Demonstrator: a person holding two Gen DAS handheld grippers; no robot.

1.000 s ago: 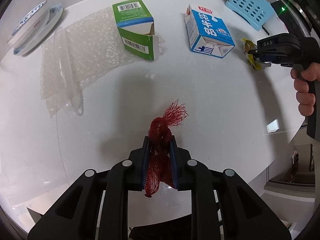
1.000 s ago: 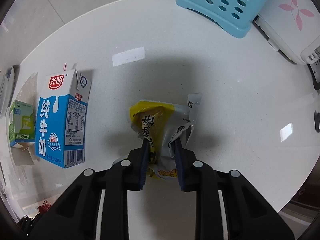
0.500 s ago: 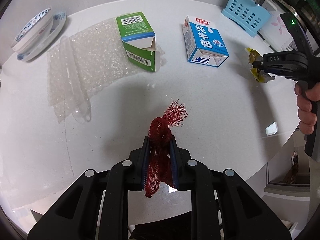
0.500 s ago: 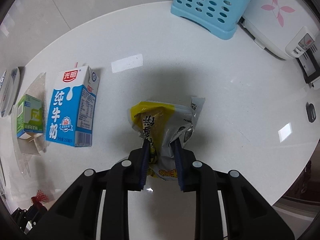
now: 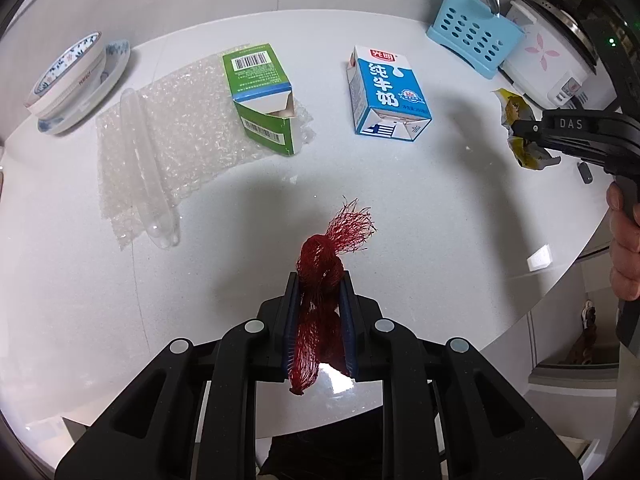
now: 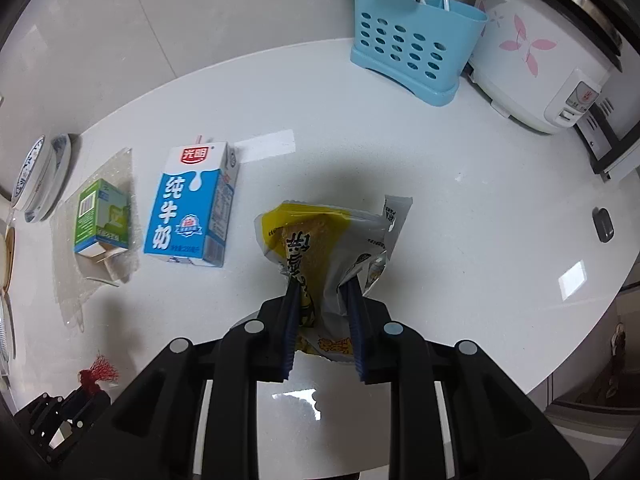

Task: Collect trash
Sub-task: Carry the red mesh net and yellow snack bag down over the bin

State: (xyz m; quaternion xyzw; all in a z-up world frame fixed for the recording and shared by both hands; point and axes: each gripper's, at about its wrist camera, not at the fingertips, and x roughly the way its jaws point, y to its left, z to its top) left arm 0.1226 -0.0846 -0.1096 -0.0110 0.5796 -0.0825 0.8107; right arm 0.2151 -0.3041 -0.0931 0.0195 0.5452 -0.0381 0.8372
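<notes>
My left gripper is shut on a red mesh net bag and holds it above the white table. My right gripper is shut on a yellow and silver snack wrapper, also lifted; it shows at the right in the left wrist view. A blue milk carton lies on the table, seen too in the right wrist view. An open green box lies on a sheet of bubble wrap. The net bag shows small in the right wrist view.
Stacked bowls sit at the far left. A blue utensil holder and a white rice cooker stand at the back right. A small dark object lies near the right edge of the table.
Both grippers have risen and pulled back from the table with their loads; more of the table and back wall shows now. The carton, box and bubble wrap have not moved.
</notes>
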